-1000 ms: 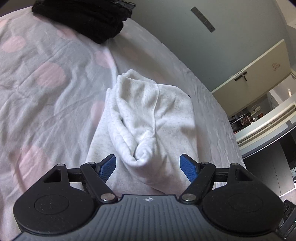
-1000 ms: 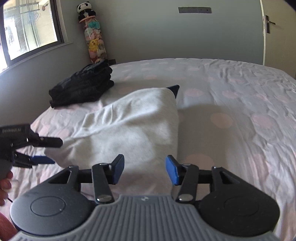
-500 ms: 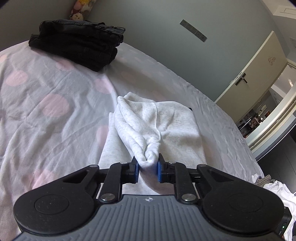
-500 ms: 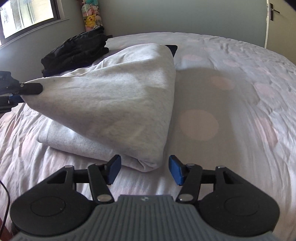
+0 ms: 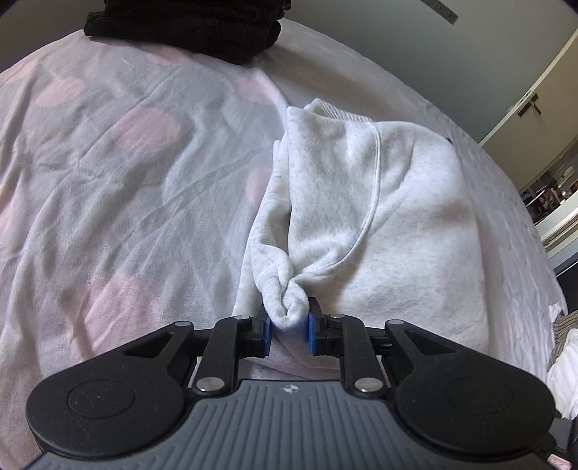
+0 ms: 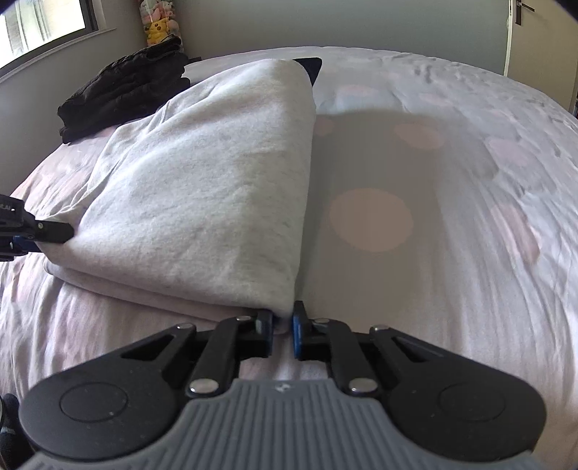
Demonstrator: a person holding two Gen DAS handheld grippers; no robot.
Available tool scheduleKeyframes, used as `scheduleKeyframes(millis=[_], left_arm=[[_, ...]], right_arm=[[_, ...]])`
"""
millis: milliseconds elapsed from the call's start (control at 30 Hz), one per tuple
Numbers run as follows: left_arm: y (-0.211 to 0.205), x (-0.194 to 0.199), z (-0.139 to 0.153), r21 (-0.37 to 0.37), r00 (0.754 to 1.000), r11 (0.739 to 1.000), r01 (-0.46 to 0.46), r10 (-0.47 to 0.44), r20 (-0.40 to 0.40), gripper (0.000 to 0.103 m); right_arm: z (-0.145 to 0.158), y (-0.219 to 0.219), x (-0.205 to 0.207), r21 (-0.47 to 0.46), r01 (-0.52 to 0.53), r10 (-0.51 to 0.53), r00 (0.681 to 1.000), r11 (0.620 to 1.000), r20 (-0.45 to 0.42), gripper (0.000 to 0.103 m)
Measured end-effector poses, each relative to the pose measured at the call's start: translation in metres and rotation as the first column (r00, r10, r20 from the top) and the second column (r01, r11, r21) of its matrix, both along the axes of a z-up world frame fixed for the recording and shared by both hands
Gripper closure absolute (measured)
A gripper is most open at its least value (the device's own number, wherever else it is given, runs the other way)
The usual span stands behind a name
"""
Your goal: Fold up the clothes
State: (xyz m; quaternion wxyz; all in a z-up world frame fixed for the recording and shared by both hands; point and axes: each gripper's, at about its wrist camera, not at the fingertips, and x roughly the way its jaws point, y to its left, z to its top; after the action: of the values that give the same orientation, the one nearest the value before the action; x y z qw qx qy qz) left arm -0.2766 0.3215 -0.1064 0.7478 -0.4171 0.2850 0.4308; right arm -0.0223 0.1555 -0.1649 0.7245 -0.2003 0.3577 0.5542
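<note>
Left gripper (image 5: 288,327): bottom centre of the left wrist frame; blue pads pinched together on a bunched, twisted corner of the garment. Also seen at the left edge of the right wrist frame (image 6: 54,233), black finger against the fabric.
Right gripper (image 6: 281,329): bottom centre of the right wrist frame; blue pads closed on the near lower corner of the garment, cloth caught between them.
Grey sweatshirt (image 6: 216,188): light heather grey, folded over on itself, lying on the bed. Centre-left of the right wrist frame, its top layer drawn up into a slanting ridge between the two held corners, a lower layer flat on the sheet beneath. In the left wrist frame (image 5: 379,217) it fills the centre-right, with a white seam line curving down it and a ribbed edge at its upper end.
Dark patch (image 6: 310,67): small navy corner showing at the far tip of the sweatshirt, upper centre; what it belongs to cannot be told.
Bed sheet (image 6: 433,180): white with pale pink dots, wrinkled, covering the whole surface around the garment.
Black clothes pile (image 6: 123,90): folded stack, upper left of the right wrist frame, beyond the sweatshirt and apart from it; top centre in the left wrist frame (image 5: 188,29).
Plush toys (image 6: 159,21): upper left, behind the black pile, against the wall.
Window (image 6: 43,25): top left corner.
Door (image 6: 538,36): upper right, handle visible.
</note>
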Motion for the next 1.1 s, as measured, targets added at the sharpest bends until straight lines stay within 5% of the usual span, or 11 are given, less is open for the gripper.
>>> scheduleKeyframes(millis=[467,600,733,1000,1100], left_arm=[[-0.012,-0.014,0.01,-0.022,0.998,0.998,-0.056,0.057,0.035,0.07],[-0.021,-0.017,0.023,0.031,0.997,0.997,-0.075,0.075,0.012,0.064],[-0.03,-0.031,0.047,0.155,0.989,0.978,-0.138,0.128,0.073,0.064],[-0.017,-0.038,0.055,0.22,0.966,0.953,-0.208,0.166,0.197,0.064],[-0.016,-0.035,0.062,0.212,0.959,0.951,-0.224,0.177,0.222,0.064]], right_arm=[[-0.002,-0.002,0.009,-0.021,0.004,-0.005,0.999,1.0,-0.049,0.093],[0.001,-0.008,0.01,-0.042,0.022,-0.025,0.997,0.999,-0.069,0.095],[0.007,-0.02,0.018,-0.059,0.086,-0.092,0.991,0.995,-0.094,0.102],[0.035,-0.041,0.015,0.082,0.135,-0.131,0.99,0.987,-0.052,0.097],[0.051,-0.044,0.012,0.139,0.119,-0.118,0.993,0.983,-0.016,0.086]])
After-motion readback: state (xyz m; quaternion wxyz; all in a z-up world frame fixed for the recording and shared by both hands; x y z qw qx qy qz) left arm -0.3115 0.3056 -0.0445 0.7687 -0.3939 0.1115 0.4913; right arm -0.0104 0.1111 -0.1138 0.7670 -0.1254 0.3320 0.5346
